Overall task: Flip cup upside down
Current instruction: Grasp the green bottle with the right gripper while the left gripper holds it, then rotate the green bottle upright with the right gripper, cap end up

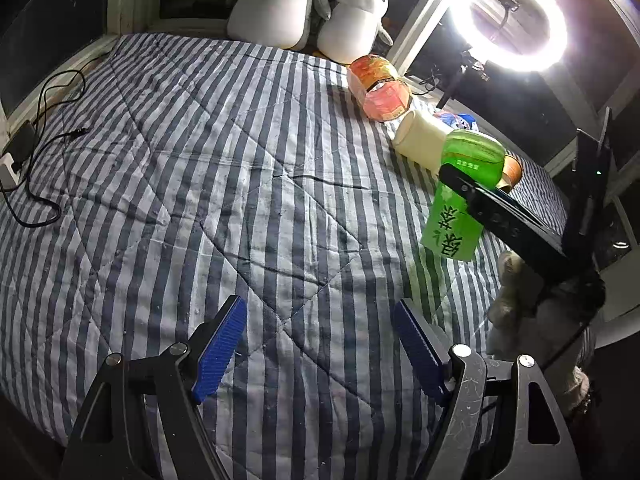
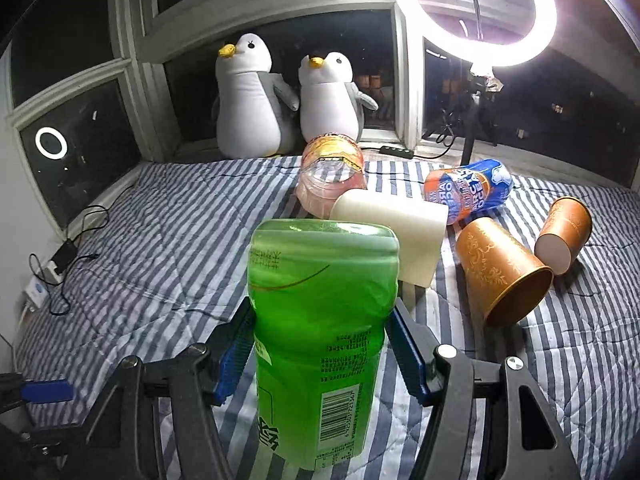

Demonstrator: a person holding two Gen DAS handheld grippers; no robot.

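I've got the right gripper [image 2: 320, 344] clamped mid-body on the green cup [image 2: 320, 320], giving clearance to turn it; left gripper [image 1: 320, 344] spread, empty.

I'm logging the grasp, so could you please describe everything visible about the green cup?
The translucent green plastic cup, a cut-off bottle with a printed label and barcode, is gripped between the blue-padded jaws of the right gripper. It is lifted above the striped quilt, tilted, closed base towards the window; the left gripper is open, apart.
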